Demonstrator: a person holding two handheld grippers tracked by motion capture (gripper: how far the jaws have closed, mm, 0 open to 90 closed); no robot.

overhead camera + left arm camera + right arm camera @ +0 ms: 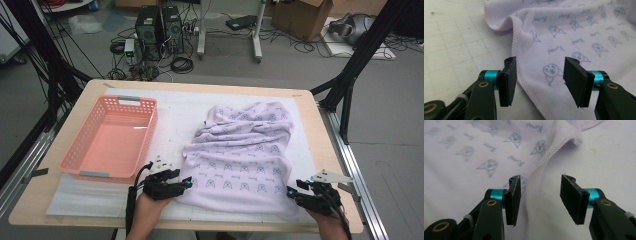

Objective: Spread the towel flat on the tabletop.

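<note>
On the white gridded mat covering the wooden tabletop [330,150], a lilac towel with a little blue cartoon print [245,155] is lying rumpled, right of a pink plastic slotted basket [80,145]. The left gripper [189,183] is sitting at the towel's near-left hem, jaws standing apart, and in the left gripper view the stitched edge [529,90] is running between the pads without either one pressing it. The right gripper [290,192] is hanging at the near-right corner, also parted, with the hem [534,182] lying loose in the gap.
</note>
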